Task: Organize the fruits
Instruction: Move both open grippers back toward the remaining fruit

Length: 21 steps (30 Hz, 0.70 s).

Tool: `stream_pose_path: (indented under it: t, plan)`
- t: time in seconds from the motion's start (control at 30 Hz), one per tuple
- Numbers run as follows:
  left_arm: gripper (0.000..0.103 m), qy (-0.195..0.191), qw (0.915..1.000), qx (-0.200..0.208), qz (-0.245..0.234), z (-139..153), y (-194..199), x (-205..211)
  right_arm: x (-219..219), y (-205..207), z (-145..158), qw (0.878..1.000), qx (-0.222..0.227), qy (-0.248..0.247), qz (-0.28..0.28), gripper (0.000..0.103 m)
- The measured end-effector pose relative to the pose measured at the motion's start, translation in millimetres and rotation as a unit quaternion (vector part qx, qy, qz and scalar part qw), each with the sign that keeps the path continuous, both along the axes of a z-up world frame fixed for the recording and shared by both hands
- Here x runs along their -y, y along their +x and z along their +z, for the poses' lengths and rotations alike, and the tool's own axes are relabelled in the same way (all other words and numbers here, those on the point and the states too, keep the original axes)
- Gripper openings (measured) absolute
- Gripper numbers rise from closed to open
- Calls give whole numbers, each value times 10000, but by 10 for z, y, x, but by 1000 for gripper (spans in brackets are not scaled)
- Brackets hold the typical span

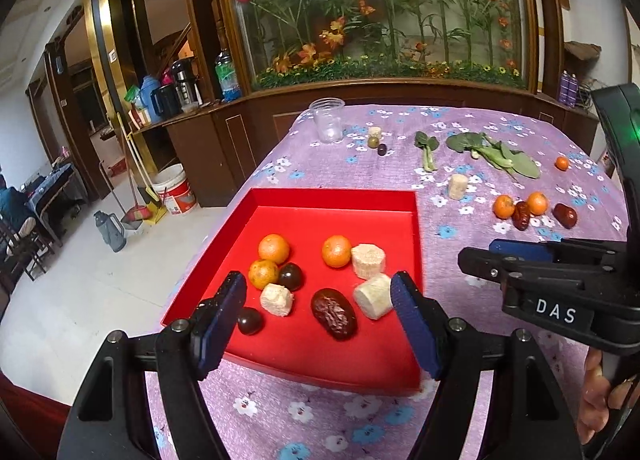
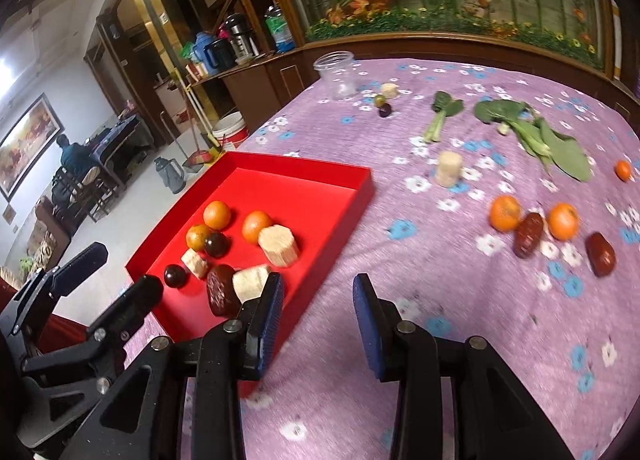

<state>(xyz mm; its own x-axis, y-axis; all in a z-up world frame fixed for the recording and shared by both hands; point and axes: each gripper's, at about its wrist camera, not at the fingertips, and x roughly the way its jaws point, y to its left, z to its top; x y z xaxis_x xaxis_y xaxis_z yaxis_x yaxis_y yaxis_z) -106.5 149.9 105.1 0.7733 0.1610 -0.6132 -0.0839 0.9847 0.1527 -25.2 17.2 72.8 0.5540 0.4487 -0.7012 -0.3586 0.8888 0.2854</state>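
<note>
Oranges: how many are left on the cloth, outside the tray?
3. Two sit together beside the dates: one orange left of the nearer date, another between the two dates. A smaller orange lies farther right, past the greens. None seem hidden.

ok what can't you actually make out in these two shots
- Near corner of the red cardboard tray: left wrist view, hidden behind the left gripper fingers.
- Wrinkled dark red date: right wrist view, lower end covered by the right gripper finger.
- Clear plastic jar: contents too small and blurred, either view.
</note>
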Motion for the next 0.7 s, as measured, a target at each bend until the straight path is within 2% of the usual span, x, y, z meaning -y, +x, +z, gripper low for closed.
stream_pose_path:
  t: [0.5,0.7]
  plan:
    - [75,313,9987,-135,-376,1,-43,500,588,-186,-10,9990,56,255,-369,42]
    - [75,213,9978,-330,-527,-59,56,612,899,-190,-80,9981,36,221,-567,42]
